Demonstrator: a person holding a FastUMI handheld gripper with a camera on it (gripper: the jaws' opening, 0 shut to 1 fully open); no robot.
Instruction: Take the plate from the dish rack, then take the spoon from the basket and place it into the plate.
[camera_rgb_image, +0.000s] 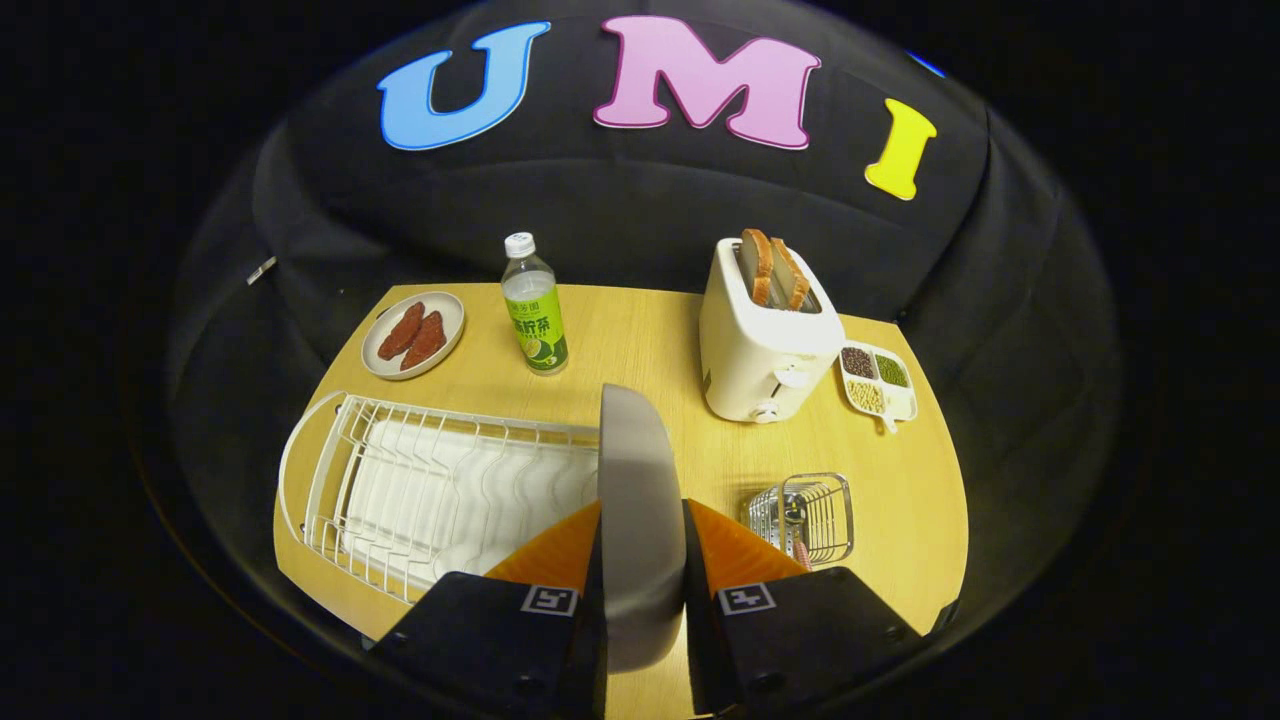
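Observation:
A grey plate (640, 500) stands on edge between my two fingers, and my gripper (643, 525) is shut on it, holding it above the wooden table (650, 340). The white wire dish rack (440, 490) lies just left of the fingers, with no dishes in its slots. A small wire basket (805, 515) sits just right of the fingers; the spoon (795, 520) stands inside it, partly hidden by the right finger.
Beyond the plate stand a green-labelled bottle (532, 305) and a white toaster (765, 340) with two bread slices. A small plate of reddish food (413, 334) sits at the far left, and a divided dish of beans (878, 378) lies right of the toaster.

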